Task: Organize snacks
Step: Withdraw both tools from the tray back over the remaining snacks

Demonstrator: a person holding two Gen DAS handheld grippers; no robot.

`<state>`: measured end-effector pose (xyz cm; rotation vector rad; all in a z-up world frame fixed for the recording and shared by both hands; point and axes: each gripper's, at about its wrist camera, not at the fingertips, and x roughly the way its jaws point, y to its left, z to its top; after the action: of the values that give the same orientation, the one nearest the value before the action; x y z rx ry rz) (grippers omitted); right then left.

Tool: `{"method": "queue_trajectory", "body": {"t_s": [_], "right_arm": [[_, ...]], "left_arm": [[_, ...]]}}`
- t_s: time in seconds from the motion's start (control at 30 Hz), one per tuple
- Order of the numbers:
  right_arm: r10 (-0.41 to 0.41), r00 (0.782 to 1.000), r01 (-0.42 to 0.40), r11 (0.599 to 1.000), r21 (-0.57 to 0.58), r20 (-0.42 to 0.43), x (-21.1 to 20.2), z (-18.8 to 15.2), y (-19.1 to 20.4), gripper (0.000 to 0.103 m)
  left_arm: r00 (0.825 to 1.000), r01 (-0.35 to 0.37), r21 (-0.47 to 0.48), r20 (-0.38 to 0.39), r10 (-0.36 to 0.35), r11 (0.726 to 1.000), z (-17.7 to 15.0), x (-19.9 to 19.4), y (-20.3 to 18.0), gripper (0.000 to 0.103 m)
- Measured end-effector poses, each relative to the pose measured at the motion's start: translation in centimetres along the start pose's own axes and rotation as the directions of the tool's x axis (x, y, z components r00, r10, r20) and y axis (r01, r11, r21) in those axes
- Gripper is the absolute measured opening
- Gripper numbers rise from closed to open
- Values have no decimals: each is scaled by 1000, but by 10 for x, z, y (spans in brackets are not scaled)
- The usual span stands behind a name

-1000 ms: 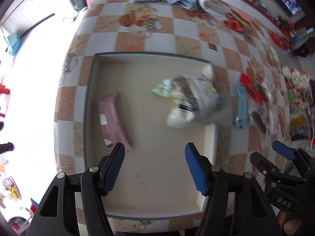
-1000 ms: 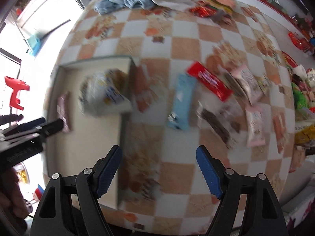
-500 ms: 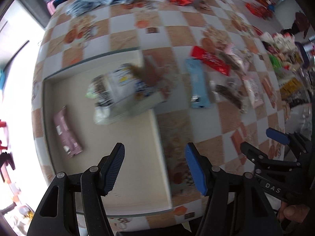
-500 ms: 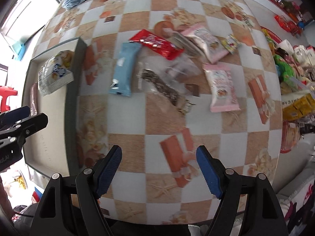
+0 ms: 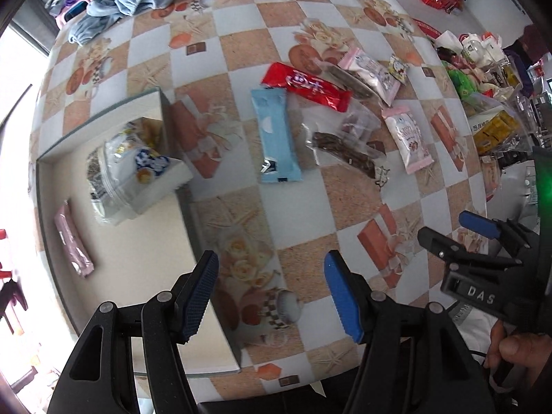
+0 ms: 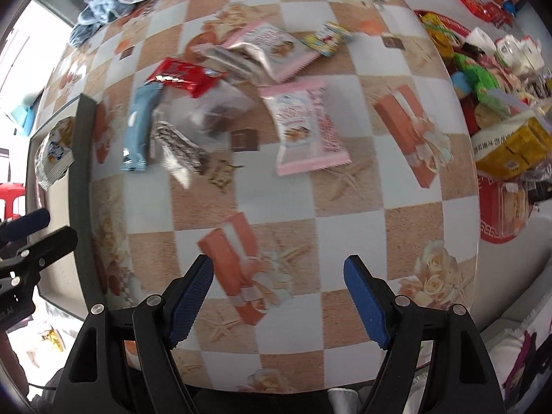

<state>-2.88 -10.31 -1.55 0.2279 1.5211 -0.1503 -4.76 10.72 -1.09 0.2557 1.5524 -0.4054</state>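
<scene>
Snacks spread loose over checkered tabletop (image 5: 241, 55): blue packet (image 5: 277, 138), red packet (image 5: 307, 86) touching its upper end, clear bag of dark pieces (image 5: 345, 141) just beside, pink-edged packet (image 5: 408, 139) farther right. Second pink-edged packet (image 5: 371, 72) and small yellow-trimmed packet (image 5: 398, 67) behind those. Printing on wrappers too small to read. Right wrist view motion-blurred; same cluster there — blue packet (image 6: 139, 127), red packet (image 6: 184, 76), pink-edged packet (image 6: 307, 127) — contents of clear bag not legible.

Shallow white tray (image 5: 145, 262) at left of tabletop, near corner hidden behind left claw (image 5: 272, 293). Inside: white bag with blue label (image 5: 134, 176), leaning over tray's right wall, and pink-brown packet (image 5: 72, 238) flat near left wall, well apart from bag. Tray's left side washed out by window glare.

Left claw wide, nothing between pads, above tray's right wall and bare tabletop. Right claw (image 6: 279, 302) wide too, empty, above printed pattern on tabletop, clear of all packets. Right claw also partly seen at right edge of left wrist view, a hand (image 5: 517, 348) on its grip, cut off by frame.

Blue cloth (image 5: 120, 3) heaped at far edge. Bagged goods (image 6: 510, 145) crowded off right rim, mostly cut off.
</scene>
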Motion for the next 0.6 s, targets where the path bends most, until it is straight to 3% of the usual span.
{"method": "queue_trajectory", "body": {"t_s": [0.4, 0.6], "right_arm": [[59, 998, -59, 998, -6, 8, 16, 13, -47, 79], [63, 998, -63, 997, -36, -3, 26, 27, -62, 79]], "left_arm": [[999, 11, -40, -38, -13, 999, 4, 24, -26, 68], [995, 66, -140, -59, -75, 988, 17, 37, -30, 68]]}}
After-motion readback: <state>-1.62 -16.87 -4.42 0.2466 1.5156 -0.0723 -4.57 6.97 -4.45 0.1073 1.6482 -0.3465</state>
